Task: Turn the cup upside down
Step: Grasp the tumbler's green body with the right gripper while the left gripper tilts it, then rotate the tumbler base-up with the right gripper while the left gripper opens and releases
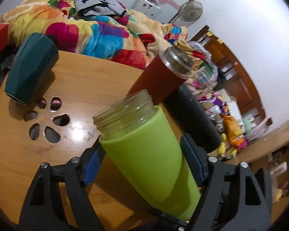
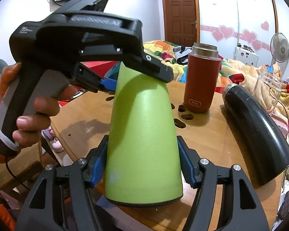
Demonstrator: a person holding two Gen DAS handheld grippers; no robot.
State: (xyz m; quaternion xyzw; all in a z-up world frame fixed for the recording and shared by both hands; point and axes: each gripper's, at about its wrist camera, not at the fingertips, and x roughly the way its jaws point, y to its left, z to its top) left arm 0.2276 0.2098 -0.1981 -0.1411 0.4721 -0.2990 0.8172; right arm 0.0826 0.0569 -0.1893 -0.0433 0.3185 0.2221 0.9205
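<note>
1. The green cup [image 2: 144, 134] stands on the round wooden table [image 2: 208, 140] with its dark base down; its clear glass neck and open mouth [image 1: 123, 111] point up and away in the left wrist view.
2. The right gripper [image 2: 142, 163] sits low on the cup; its blue pads [image 2: 99, 165] press the green sleeve on both sides near the base, so the tongs are pinching the cup.
3. The left gripper [image 2: 136, 77] grips the cup higher up; in the right wrist view one blue pad [image 2: 108, 83] touches the sleeve's left side and a black finger crosses its front; in its own view the pads [image 1: 93, 165] lie against both flanks, pinching the cup.
4. A hand [image 2: 30, 115] holds the left gripper's grey handle.
5. A red flask [image 2: 201, 79] stands upright behind the cup; a black flask [image 2: 260, 132] lies on its side to the right; a teal cup [image 1: 30, 67] rests mouth-down at the table's far edge, beside a colourful blanket [image 1: 98, 32].
</note>
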